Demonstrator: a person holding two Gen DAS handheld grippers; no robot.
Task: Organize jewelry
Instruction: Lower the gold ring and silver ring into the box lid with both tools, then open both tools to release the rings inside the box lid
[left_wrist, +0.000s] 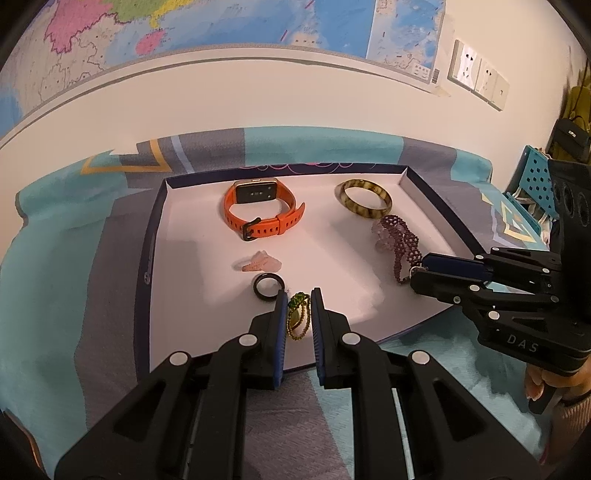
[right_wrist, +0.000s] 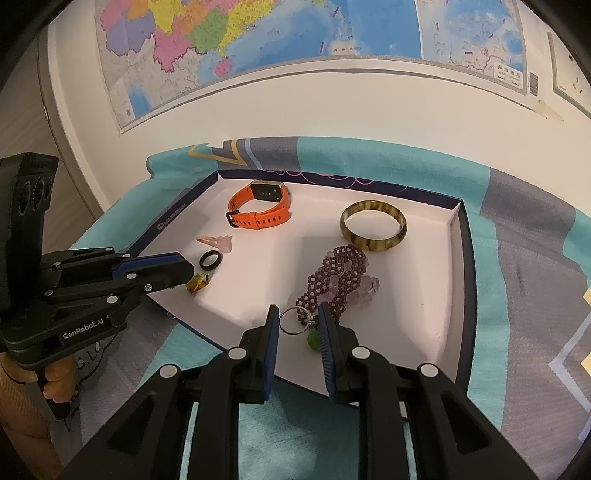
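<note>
Shallow white-lined cardboard tray with dark navy walls (left_wrist: 417, 188) sits on a teal-and-grey patterned cloth (left_wrist: 66, 258), all jewelry inside it. Left to right: pale pink hair clip (left_wrist: 258, 263), small black ring (left_wrist: 268, 286) just beside it, orange-strapped smartwatch with gold case (left_wrist: 258, 210) at the back, green-and-gold beaded charm (left_wrist: 297, 315), mottled brown-and-amber bangle (left_wrist: 364, 199) back right, purple beaded bracelet with pale lilac beads (left_wrist: 399, 236) in front of the bangle. Left gripper (left_wrist: 299, 297) jaws narrowly apart, straddling the green-and-gold charm, blue pads close on both sides; contact can't be confirmed. Right gripper (right_wrist: 297, 314) jaws partly open around the bracelet's near end, where a silver key ring (right_wrist: 291, 322) and small green bead (right_wrist: 313, 338) hang; right pad touches the beads, no clear grip. Writing: "GenRobot.AI" on the left gripper body, "DAS" on the right one. Colourful wall map (right_wrist: 258, 44) behind, white wall sockets (left_wrist: 476, 74) at right, blue perforated panel (left_wrist: 535, 177) far right.
</note>
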